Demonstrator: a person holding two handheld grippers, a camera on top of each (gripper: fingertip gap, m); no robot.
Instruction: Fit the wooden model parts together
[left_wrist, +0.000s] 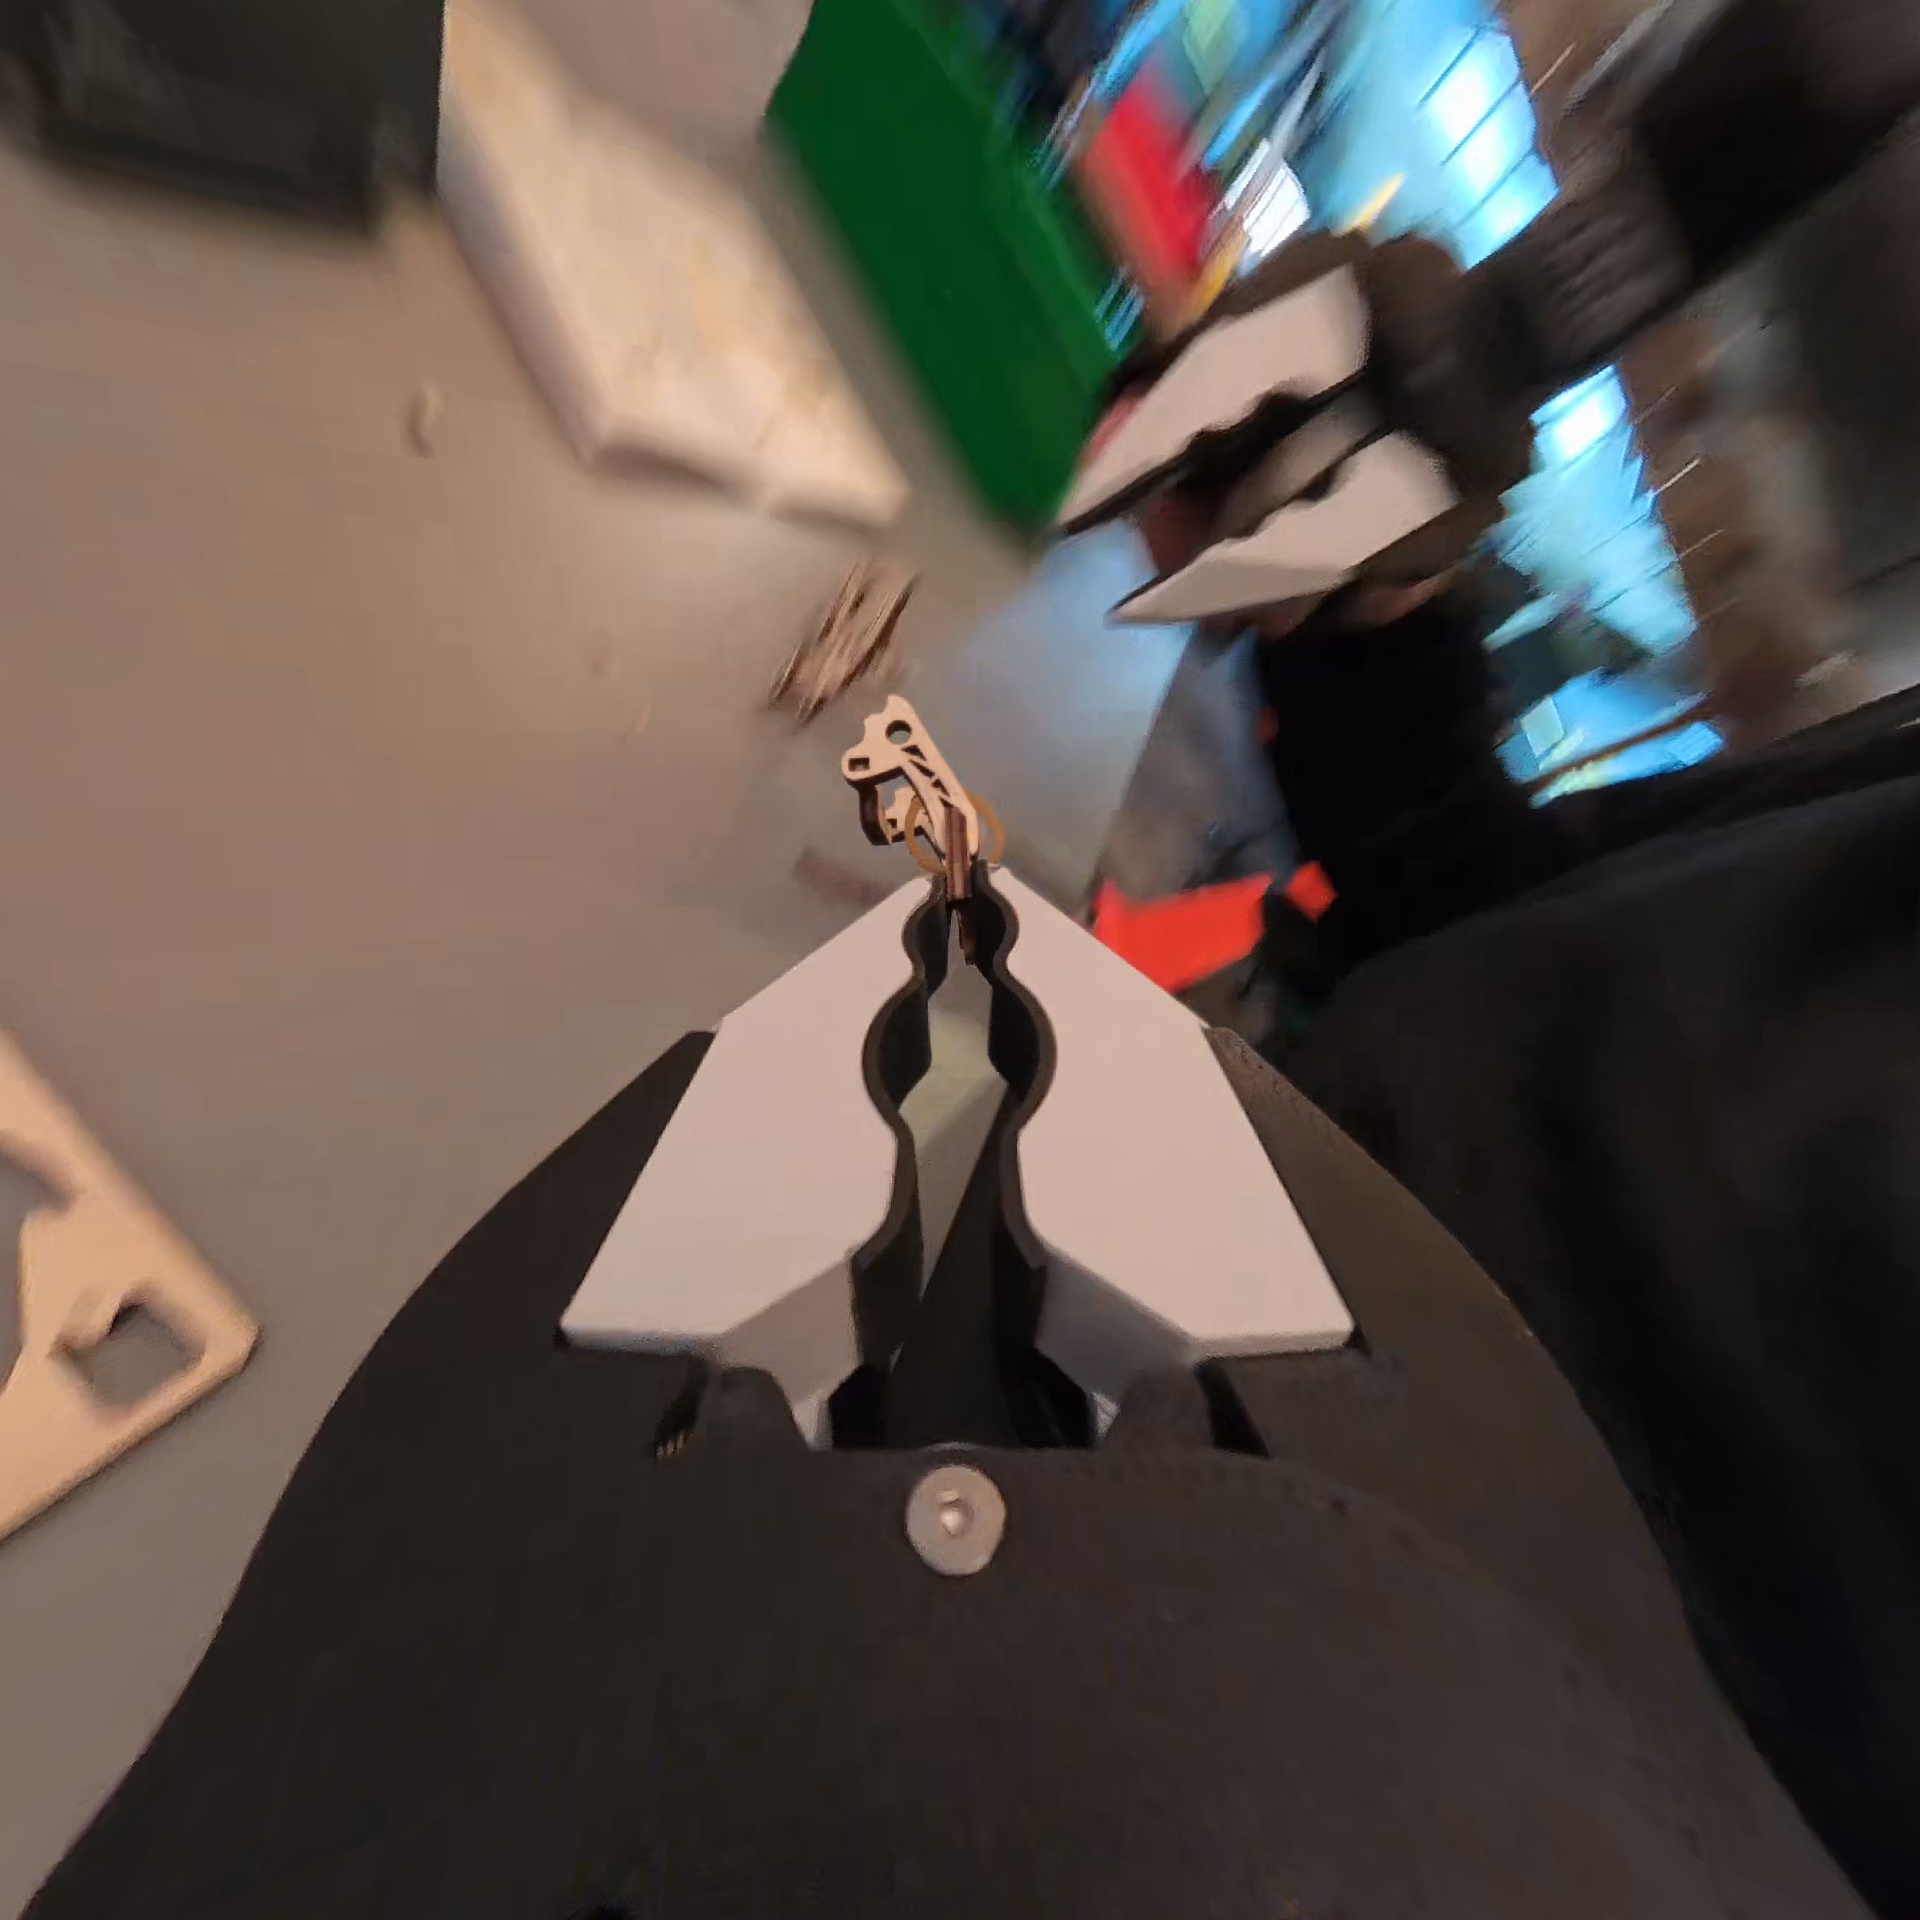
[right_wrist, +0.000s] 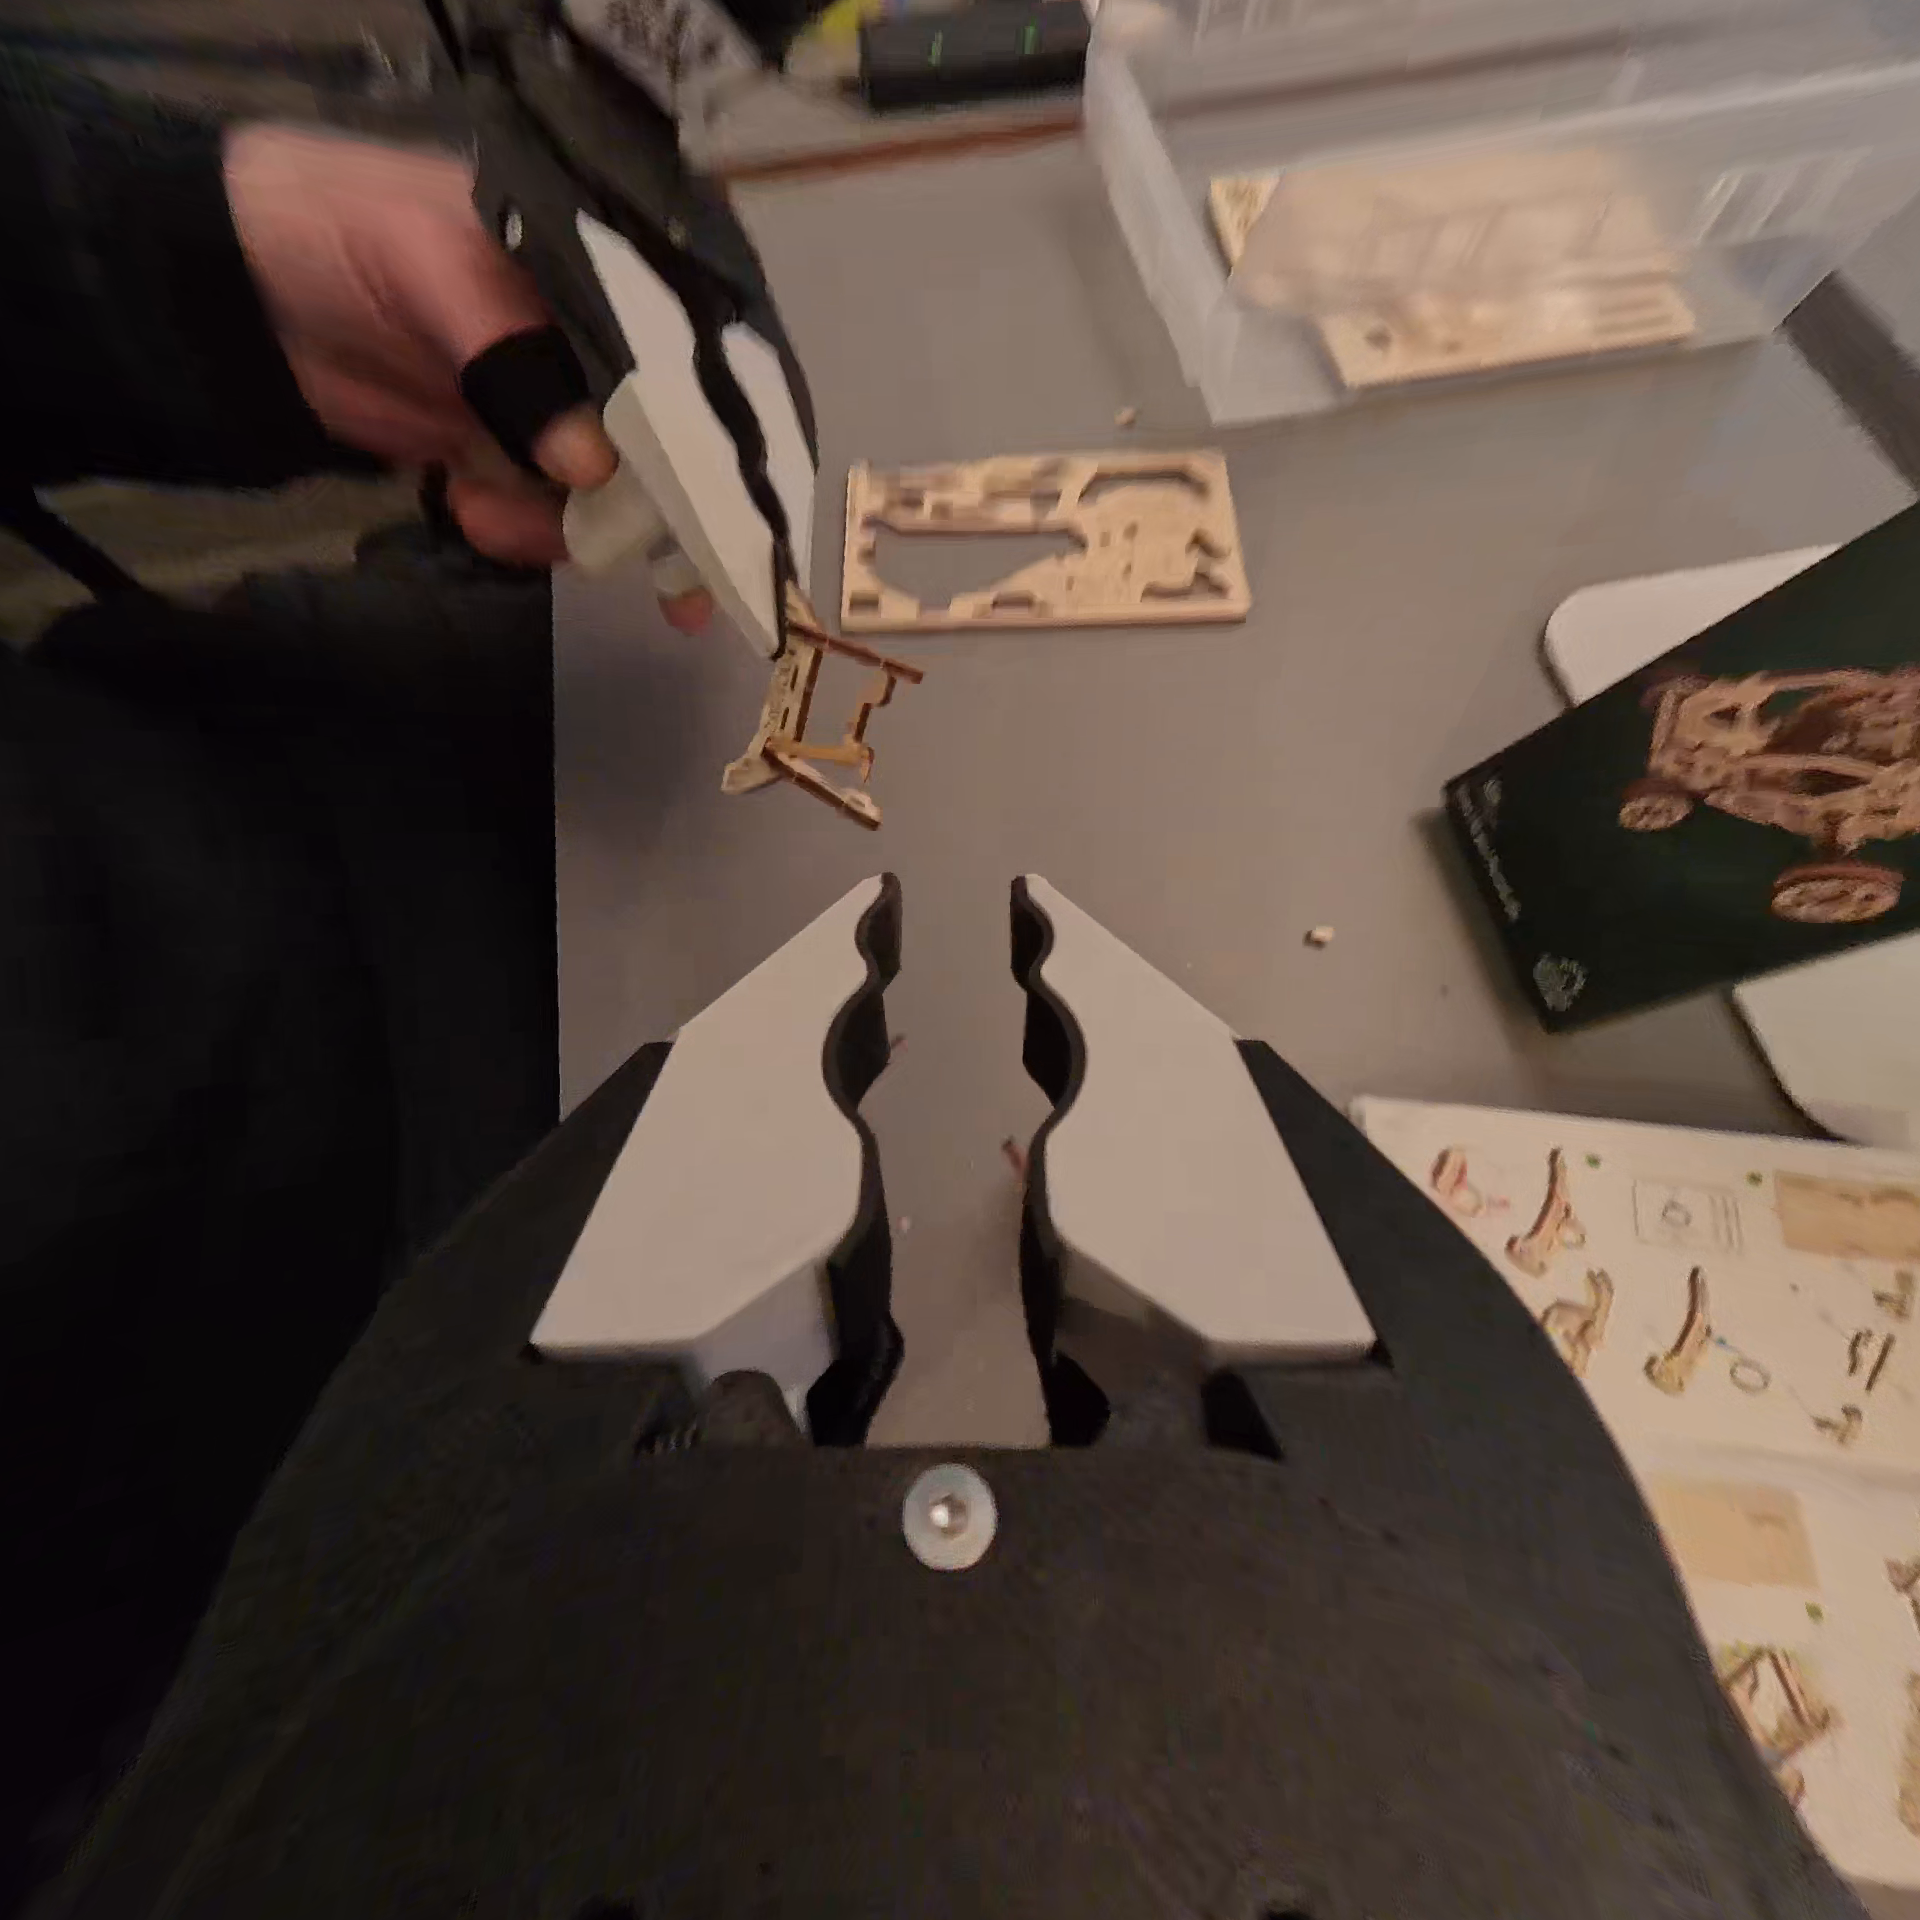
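My left gripper (left_wrist: 961, 883) is shut on a small wooden model assembly (left_wrist: 904, 769), which sticks out beyond the fingertips above the grey table. In the right wrist view the same left gripper (right_wrist: 774, 639) comes in from the upper left, held by a hand (right_wrist: 395, 332), with the wooden frame assembly (right_wrist: 816, 743) hanging from its tips in the air. My right gripper (right_wrist: 956, 894) is open and empty, its tips just below and to the right of that assembly. In the left wrist view the right gripper (left_wrist: 1122, 556) shows blurred at the upper right.
A punched-out wooden parts sheet (right_wrist: 1044, 545) lies flat on the grey table beyond the assembly. A clear plastic box (right_wrist: 1455, 208) with more sheets stands at the back right. A dark kit box (right_wrist: 1704, 821) and an instruction sheet (right_wrist: 1683, 1351) lie to the right. Another sheet (left_wrist: 94, 1330) is at the left.
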